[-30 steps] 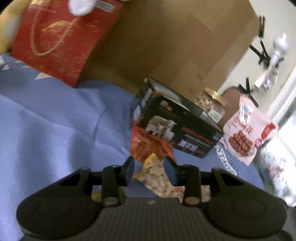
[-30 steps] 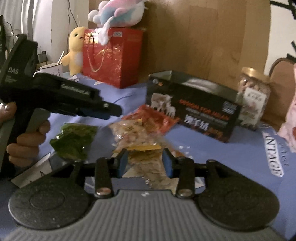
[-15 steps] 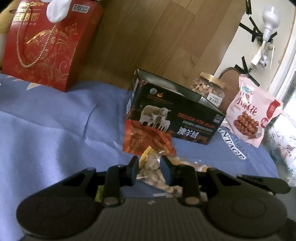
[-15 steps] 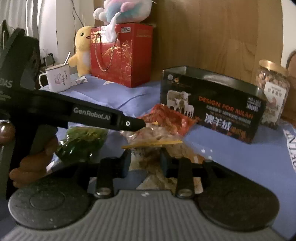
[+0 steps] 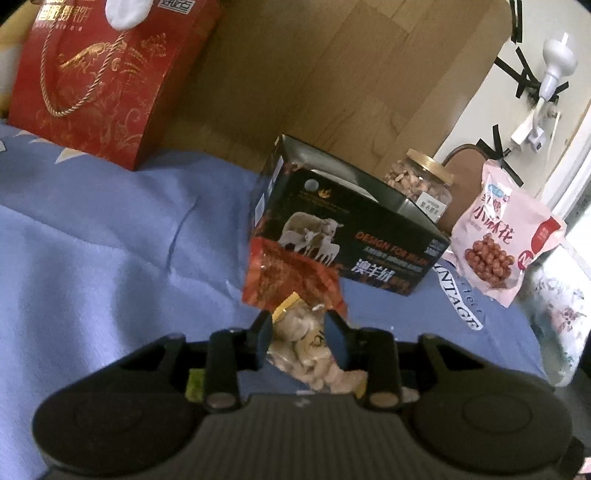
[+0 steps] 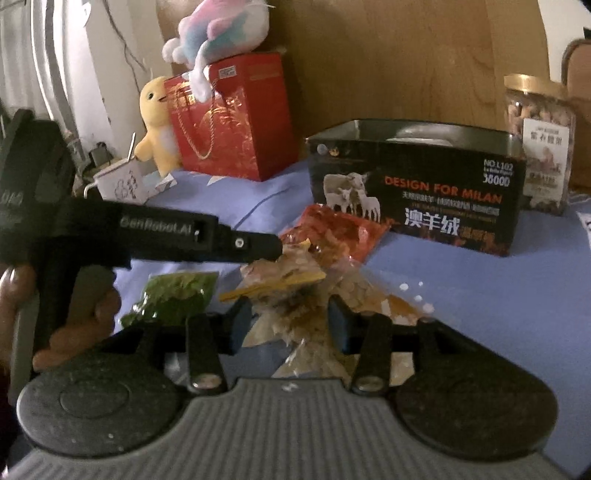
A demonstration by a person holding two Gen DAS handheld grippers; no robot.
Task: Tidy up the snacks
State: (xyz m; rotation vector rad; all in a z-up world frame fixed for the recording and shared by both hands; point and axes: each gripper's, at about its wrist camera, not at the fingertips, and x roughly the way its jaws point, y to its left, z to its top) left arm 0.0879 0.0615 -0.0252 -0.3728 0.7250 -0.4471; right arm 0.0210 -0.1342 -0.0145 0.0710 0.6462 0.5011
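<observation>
Left gripper [image 5: 300, 336] is clamped on a clear bag of pale snacks [image 5: 314, 354], held just above the blue sheet [image 5: 92, 240] in front of the black box [image 5: 354, 236]. Right gripper [image 6: 291, 325] jaws are opening around another clear snack bag [image 6: 295, 321]; grip unclear. Red snack packet [image 6: 332, 232] lies against the box front.

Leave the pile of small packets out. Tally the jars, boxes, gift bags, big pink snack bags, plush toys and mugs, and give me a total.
Nut jar: 1
Black box: 1
Red gift bag: 1
Pink snack bag: 1
Plush toys: 2, a yellow plush and a pastel plush
White mug: 1
Total: 7
</observation>
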